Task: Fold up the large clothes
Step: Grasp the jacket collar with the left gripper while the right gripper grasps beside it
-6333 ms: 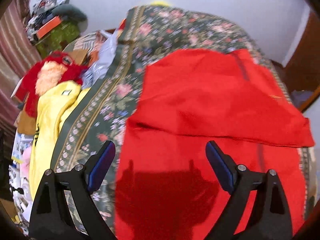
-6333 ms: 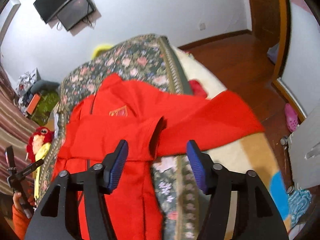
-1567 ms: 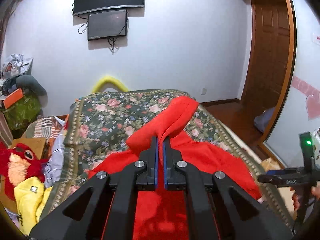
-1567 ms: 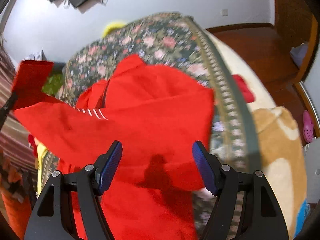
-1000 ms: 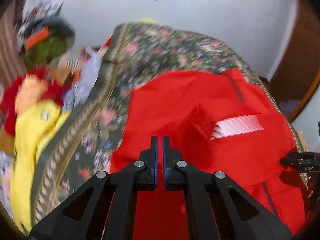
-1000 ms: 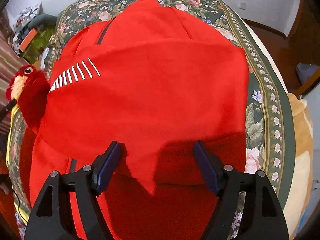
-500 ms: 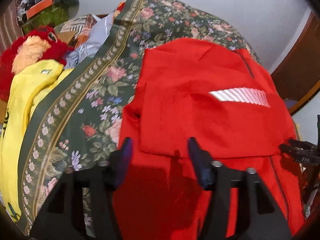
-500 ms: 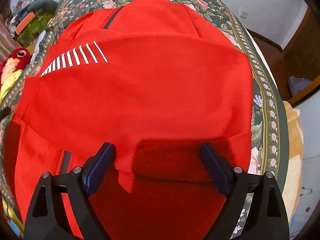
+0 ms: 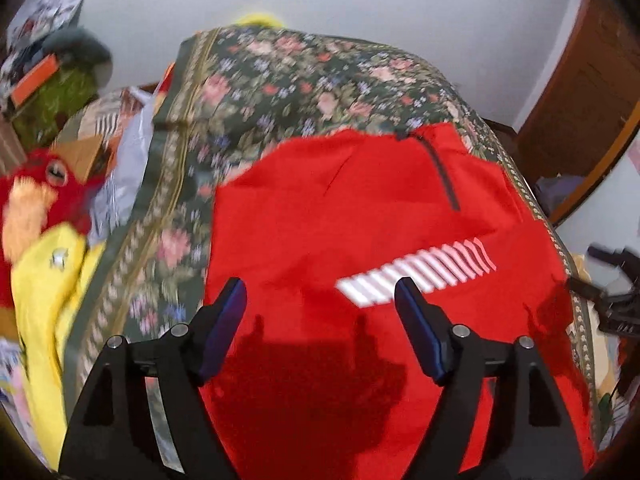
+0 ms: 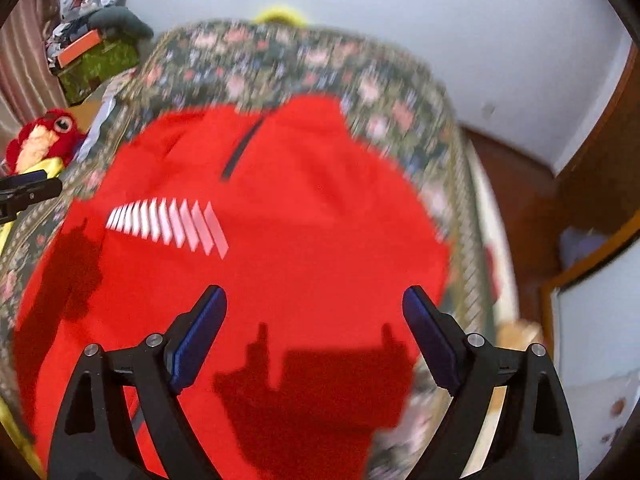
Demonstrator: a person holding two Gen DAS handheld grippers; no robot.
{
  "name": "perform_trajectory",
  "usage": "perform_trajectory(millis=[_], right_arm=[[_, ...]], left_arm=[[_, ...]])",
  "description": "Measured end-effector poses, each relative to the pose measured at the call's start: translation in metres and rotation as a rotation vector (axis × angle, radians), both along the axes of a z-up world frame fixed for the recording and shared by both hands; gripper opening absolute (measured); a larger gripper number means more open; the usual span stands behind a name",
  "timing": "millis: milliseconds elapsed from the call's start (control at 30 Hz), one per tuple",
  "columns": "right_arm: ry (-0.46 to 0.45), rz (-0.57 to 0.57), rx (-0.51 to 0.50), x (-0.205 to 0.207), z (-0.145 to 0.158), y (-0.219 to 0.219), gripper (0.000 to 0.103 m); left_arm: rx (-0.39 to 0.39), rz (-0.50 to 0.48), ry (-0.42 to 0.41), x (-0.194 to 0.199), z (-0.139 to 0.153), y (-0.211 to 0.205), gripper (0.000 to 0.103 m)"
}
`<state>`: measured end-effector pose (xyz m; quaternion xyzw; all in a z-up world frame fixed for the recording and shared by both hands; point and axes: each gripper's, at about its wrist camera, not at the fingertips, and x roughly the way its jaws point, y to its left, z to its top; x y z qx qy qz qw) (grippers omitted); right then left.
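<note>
A large red jacket [image 9: 360, 232] lies flat on the floral bedspread [image 9: 288, 80], both sleeves folded across its body; a white striped mark [image 9: 416, 272] shows on the top sleeve, and a dark zipper [image 9: 440, 176] runs near the collar. My left gripper [image 9: 320, 300] is open and empty above the jacket's near left part. My right gripper [image 10: 314, 308] is open and empty above the jacket [image 10: 280, 220] near its right side. The right gripper also shows at the right edge of the left wrist view [image 9: 612, 304].
A red plush toy [image 9: 36, 196] and a yellow garment [image 9: 44, 300] lie left of the bed. Boxes and clutter [image 10: 92, 52] stand at the back left. A wooden floor and door frame [image 10: 580, 184] are on the right. A white wall is behind the bed.
My left gripper laid the left sleeve across the jacket, opened and let go. Both grippers have pulled back and tilted up; the jacket now lies with both sleeves folded in.
</note>
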<state>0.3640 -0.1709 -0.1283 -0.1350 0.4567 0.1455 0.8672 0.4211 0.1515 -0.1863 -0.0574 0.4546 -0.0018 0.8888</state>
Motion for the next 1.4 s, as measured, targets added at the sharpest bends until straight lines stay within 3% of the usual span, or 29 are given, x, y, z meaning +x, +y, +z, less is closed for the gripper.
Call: perform_trajectory(millis=[200, 500, 800, 1000, 1100, 1167, 1233, 1267, 1300, 1333, 1400], right_arm=[[-0.081, -0.025, -0.016, 0.039, 0.024, 0.001, 0.088], [-0.011, -0.057, 0.060, 0.104, 0.009, 0.005, 0.088], [0.060, -0.052, 0.058, 0.171, -0.027, 0.018, 0.088], [0.202, -0.105, 0.145, 0.207, -0.066, 0.025, 0.088], [0.268, -0.134, 0.266, 0.213, -0.082, 0.020, 0.088], [0.308, -0.166, 0.353, 0.215, -0.089, 0.011, 0.088], [0.314, -0.163, 0.375, 0.214, -0.091, 0.008, 0.088], [0.302, -0.153, 0.368, 0.210, -0.090, 0.008, 0.086], [0.294, -0.142, 0.363, 0.208, -0.088, 0.009, 0.078], [0.285, -0.124, 0.371, 0.204, -0.085, 0.011, 0.063], [0.279, -0.110, 0.394, 0.201, -0.081, 0.013, 0.046]], left_arm=[[0.051, -0.045, -0.016, 0.041, 0.012, -0.011, 0.082], [0.017, -0.024, 0.055, 0.117, -0.011, -0.001, 0.083], [-0.152, 0.057, 0.122, 0.185, -0.055, 0.031, 0.083], [-0.317, 0.101, 0.080, 0.211, -0.077, 0.044, 0.083], [-0.416, 0.085, 0.073, 0.222, -0.088, 0.042, 0.083], [-0.429, 0.095, 0.098, 0.230, -0.100, 0.038, 0.083], [-0.433, 0.094, 0.123, 0.234, -0.109, 0.034, 0.083], [-0.432, 0.095, 0.125, 0.235, -0.114, 0.031, 0.083], [-0.424, 0.091, 0.118, 0.234, -0.115, 0.029, 0.083], [-0.409, 0.086, 0.111, 0.233, -0.115, 0.027, 0.083], [-0.349, 0.055, 0.094, 0.230, -0.112, 0.017, 0.069]])
